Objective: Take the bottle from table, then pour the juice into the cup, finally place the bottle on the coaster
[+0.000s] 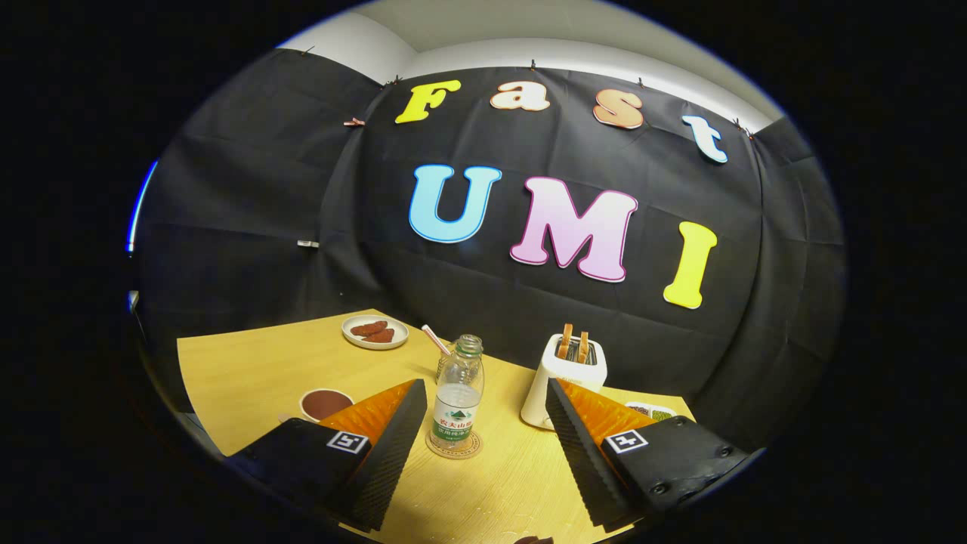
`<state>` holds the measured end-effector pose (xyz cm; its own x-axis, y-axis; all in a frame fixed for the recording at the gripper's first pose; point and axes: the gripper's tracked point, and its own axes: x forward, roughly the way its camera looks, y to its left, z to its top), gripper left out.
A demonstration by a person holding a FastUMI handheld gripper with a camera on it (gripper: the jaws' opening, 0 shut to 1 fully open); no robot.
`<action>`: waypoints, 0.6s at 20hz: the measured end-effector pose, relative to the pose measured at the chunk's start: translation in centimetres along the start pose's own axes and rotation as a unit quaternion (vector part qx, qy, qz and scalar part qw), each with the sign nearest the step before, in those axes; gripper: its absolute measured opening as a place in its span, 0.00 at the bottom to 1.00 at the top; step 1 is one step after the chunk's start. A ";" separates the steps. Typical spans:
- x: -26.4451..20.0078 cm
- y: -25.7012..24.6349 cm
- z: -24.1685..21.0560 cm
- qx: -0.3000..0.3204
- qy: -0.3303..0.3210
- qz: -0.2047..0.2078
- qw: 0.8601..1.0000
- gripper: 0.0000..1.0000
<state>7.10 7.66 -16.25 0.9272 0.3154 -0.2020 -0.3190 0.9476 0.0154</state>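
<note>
The bottle (pixel 458 400) stands upright on the coaster (pixel 453 446), just ahead of the gripper (pixel 483 412) and between the lines of its two fingers, nearer the left one. The fingers are spread wide and hold nothing; neither touches the bottle. Judged from this layout, the placement step looks complete, or the pick has not begun; the frame does not settle which. Risk one: the bottle is tall, narrow and lightly filled, so a sideways brush from the left finger could tip it off the coaster. Risk two: the cup (pixel 447 361) with its straw (pixel 436 340) sits just behind the bottle, so a forward push could knock both over. Risk three: the toaster (pixel 565 381), far right of the bottle, stands close to the right finger and limits any swing that way. A bowl (pixel 325 403) of dark contents lies near left, partly behind the left finger. A plate (pixel 375 332) of reddish food rests far left. The table (pixel 249 370) is light wood-grain, flat and smooth. Black cloth encloses the booth, with a pale wall above it.
</note>
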 end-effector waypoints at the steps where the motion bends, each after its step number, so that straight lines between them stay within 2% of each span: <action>1: -0.7 0.2 0.7 -0.006 -0.003 0.003 1.000 0.97; 9: -5.2 2.4 4.3 -0.017 -0.011 0.012 1.000 0.97; 12: -6.3 2.3 5.3 -0.015 -0.014 0.001 1.000 0.97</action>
<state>1.61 8.08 -9.80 0.9316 0.3191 -0.1741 -0.3263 0.9451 -0.0141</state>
